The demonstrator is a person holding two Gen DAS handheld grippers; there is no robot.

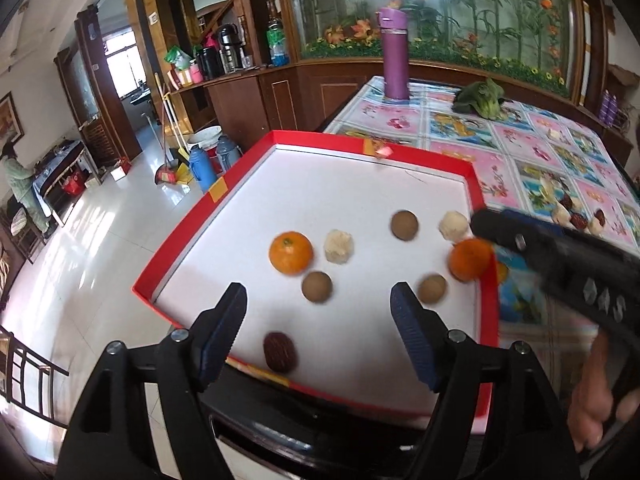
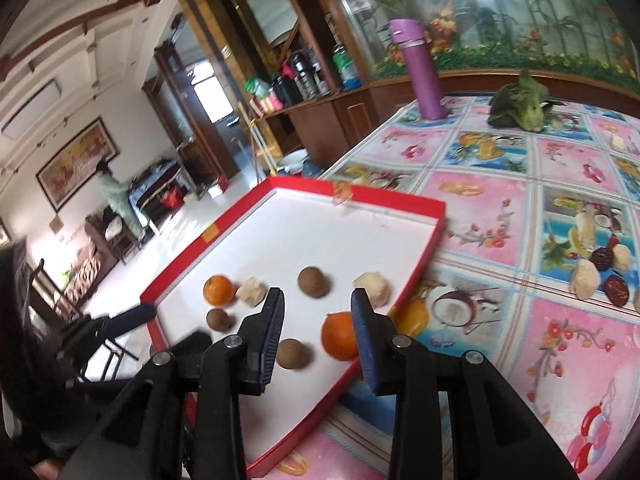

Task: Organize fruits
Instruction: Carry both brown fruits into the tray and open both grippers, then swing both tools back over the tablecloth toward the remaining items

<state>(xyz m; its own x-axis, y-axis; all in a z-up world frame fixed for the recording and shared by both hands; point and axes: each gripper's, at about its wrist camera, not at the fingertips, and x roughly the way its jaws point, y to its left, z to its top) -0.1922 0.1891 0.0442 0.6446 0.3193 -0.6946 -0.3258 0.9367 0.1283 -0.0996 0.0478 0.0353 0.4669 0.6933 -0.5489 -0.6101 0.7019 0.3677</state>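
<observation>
Now | left gripper jaws open | right gripper jaws open | date only in left view

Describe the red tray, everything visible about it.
The red tray is a shallow rectangular box or lid with low red walls and a plain white floor; it looks like cardboard. Yellow-orange tape patches sit on two of its walls. It lies flat on the flowered tablecloth at the table's corner, its left side overhanging the floor. Inside lie two oranges, three brown round fruits, two pale lumpy fruits and one dark red wrinkled fruit, all loose and apart. Neither gripper touches it.
</observation>
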